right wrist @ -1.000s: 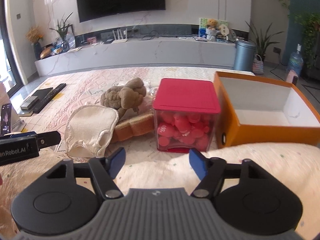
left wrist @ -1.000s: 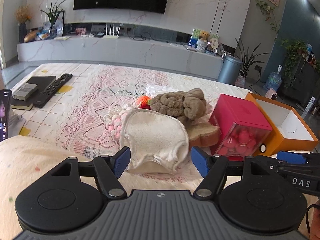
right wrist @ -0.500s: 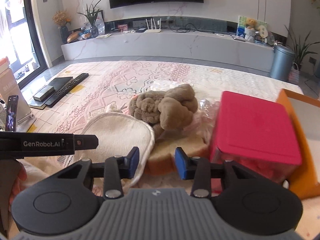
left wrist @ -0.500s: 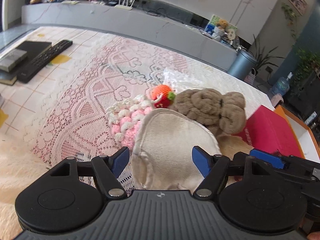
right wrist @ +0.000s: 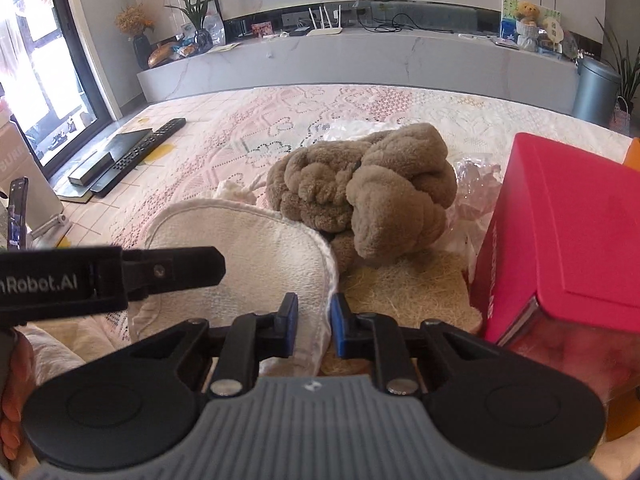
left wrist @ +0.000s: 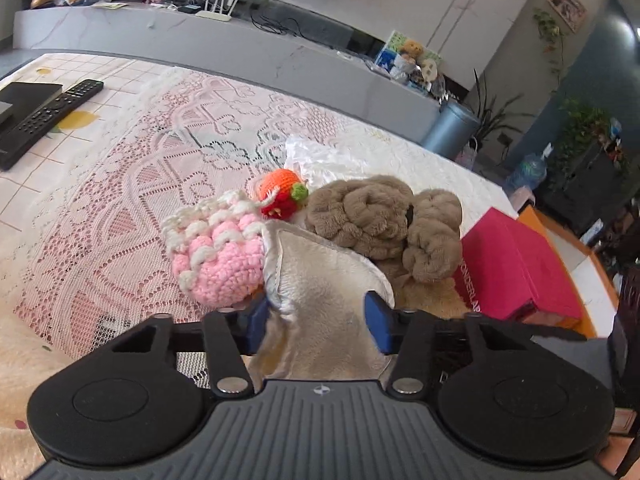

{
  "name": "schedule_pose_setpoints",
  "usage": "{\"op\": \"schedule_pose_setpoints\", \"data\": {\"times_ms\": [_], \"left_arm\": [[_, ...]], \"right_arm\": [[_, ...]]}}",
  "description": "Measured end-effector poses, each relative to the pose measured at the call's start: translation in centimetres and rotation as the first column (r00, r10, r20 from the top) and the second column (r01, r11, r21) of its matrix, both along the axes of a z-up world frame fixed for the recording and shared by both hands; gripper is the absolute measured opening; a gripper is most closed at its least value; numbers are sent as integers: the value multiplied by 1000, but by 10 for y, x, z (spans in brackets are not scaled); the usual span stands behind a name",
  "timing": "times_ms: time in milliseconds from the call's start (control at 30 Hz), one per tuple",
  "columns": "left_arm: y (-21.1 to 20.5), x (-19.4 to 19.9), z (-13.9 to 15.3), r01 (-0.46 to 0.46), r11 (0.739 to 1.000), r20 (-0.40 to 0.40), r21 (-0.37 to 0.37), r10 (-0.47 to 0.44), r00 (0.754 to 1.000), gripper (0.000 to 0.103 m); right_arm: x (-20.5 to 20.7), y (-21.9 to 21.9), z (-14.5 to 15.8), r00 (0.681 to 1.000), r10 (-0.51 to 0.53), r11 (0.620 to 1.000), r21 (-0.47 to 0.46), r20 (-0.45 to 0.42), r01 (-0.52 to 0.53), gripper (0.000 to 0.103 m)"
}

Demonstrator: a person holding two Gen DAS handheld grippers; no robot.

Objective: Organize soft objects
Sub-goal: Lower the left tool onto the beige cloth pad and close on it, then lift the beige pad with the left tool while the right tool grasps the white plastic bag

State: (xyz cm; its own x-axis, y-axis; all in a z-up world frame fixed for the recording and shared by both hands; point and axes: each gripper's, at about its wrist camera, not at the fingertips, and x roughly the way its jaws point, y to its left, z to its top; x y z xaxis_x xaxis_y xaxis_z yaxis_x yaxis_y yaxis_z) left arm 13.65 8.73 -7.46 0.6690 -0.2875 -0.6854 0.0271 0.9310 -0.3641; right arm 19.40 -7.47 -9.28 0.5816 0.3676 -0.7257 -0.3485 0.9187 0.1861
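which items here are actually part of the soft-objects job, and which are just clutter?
Job:
cream cloth pad, between both tongs, left tongs and right tongs closing on it
brown plush
pink crochet pouch
crochet strawberry
orange box

Clutter:
remote
red-lidded container
phone

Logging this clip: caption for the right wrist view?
Right gripper closing on the cream cloth's edge, beside a brown plush toy and red box.
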Motion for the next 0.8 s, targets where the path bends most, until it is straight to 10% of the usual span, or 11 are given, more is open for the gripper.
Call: {"op": "schedule_pose_setpoints", "data": {"times_ms": [267, 567, 800], "left_arm": [[-12, 2, -2, 27, 998, 8, 63, -28, 1000, 13], [11, -28, 59, -20, 999, 137, 35, 15, 990, 12], [46, 12, 80, -162, 986, 208, 35, 152, 966, 12]], "right_arm": [[-5, 3, 0, 1000, 15, 1000, -12, 17, -15, 18], [-10, -6, 52, 998, 51, 998, 37, 42, -53, 25], [36, 6, 91, 991, 83, 996, -26, 108, -81, 48]]}}
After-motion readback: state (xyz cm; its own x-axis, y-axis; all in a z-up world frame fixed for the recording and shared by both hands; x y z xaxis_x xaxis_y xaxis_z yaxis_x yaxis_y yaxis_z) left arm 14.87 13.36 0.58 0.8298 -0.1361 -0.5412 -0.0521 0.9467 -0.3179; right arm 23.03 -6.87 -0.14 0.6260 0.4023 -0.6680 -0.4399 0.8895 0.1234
